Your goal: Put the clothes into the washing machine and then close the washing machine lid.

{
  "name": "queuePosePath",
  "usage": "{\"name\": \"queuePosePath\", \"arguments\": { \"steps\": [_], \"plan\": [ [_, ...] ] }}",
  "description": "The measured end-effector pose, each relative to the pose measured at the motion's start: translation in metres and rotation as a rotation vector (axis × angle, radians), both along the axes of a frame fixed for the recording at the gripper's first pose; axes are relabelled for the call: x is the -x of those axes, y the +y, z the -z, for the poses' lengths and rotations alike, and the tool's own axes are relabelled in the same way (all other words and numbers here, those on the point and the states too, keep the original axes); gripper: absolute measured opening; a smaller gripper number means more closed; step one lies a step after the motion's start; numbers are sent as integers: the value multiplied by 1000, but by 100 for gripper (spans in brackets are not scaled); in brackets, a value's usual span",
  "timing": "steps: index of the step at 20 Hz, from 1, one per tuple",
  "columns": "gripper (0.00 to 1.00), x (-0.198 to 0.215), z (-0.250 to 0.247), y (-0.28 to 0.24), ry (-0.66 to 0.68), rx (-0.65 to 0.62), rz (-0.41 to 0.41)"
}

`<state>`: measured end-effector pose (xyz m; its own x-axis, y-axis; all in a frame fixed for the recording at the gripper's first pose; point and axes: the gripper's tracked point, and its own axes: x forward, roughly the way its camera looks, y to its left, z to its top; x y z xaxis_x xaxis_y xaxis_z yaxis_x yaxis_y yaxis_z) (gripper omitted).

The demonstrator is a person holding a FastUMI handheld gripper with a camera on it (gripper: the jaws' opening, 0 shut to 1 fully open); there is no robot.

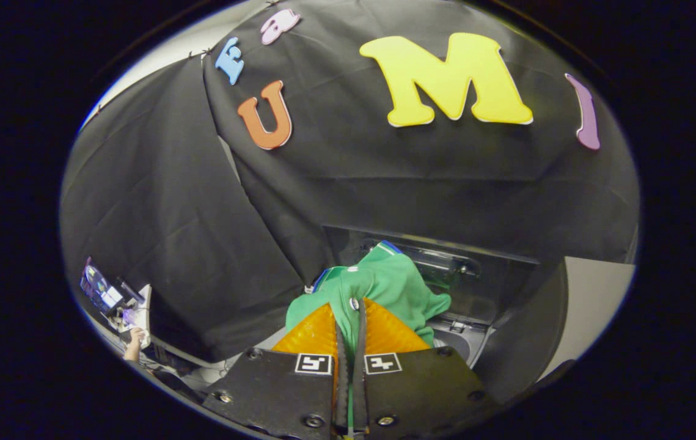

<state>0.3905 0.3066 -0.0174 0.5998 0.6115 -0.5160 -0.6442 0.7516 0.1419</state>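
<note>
A green garment (384, 287) with blue and white trim hangs bunched from my gripper (352, 305), whose two fingers are shut on a fold of it. The cloth drapes forward over the fingertips. Behind and below it stands the dark washing machine (464, 330) with its lid (445, 260) raised upright against the booth wall. The drum opening is mostly hidden behind the garment and the fingers.
A pale wall panel (592, 305) stands to the right of the machine. Off to the left, a person's hand (134, 343) rests near a lit screen (98, 287) and other desk gear.
</note>
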Motion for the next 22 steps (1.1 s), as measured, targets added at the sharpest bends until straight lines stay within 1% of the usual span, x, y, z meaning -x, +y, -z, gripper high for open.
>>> {"name": "queuePosePath", "arguments": {
  "steps": [3,7,14,22],
  "plan": [
    [7,-6,21,13,18,12,-2],
    [7,-14,57,24,50,50,24],
    [7,-27,122,21,55,131,65],
    [7,-39,177,13,80,177,123]
  ]
}}
